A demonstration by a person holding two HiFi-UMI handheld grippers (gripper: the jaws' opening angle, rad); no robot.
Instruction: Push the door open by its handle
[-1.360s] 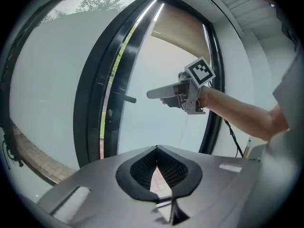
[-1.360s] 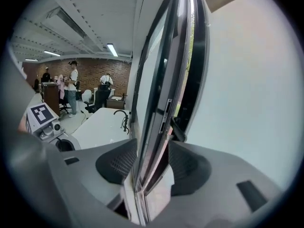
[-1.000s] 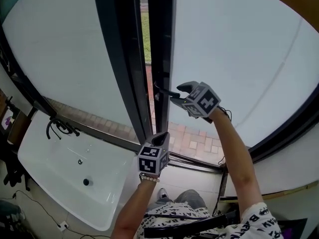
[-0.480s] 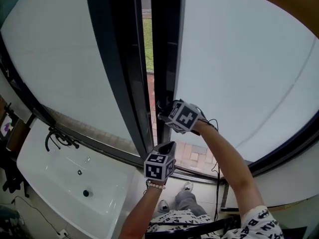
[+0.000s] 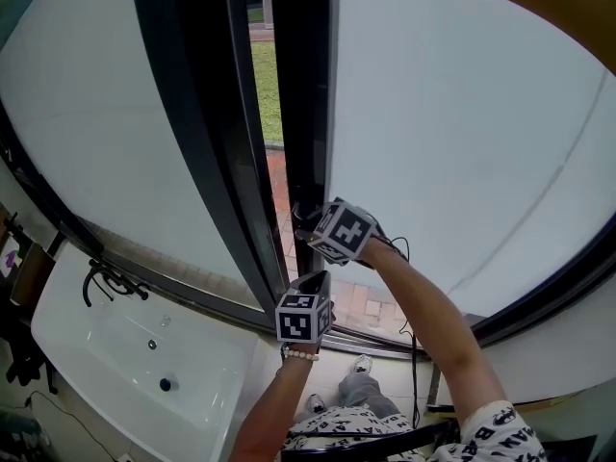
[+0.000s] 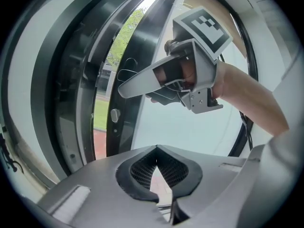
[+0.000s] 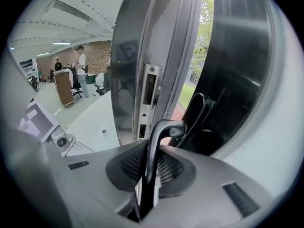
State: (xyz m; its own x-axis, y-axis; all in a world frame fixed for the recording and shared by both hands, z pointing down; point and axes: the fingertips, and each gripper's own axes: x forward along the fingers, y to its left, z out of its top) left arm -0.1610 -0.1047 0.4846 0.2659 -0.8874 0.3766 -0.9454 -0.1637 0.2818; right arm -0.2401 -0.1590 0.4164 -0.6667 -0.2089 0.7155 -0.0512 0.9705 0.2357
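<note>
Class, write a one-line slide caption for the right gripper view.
Right gripper, jaws closing on the dark door handle at the edge of the part-open door.

Down in the lower left there's a white sink (image 5: pixel 87 354) with a black faucet (image 5: pixel 111 282) at its back edge and a small dark drain (image 5: pixel 166 385). Outside you get reddish brick paving (image 5: pixel 371 292), then grass (image 5: pixel 272 94) further out, and trees (image 7: pixel 205 27). The room behind has a few people standing (image 7: pixel 81 61) near a brown cabinet (image 7: pixel 64 87), a brick wall (image 7: pixel 97 49) and strip lights (image 7: pixel 66 11) on the ceiling.
</note>
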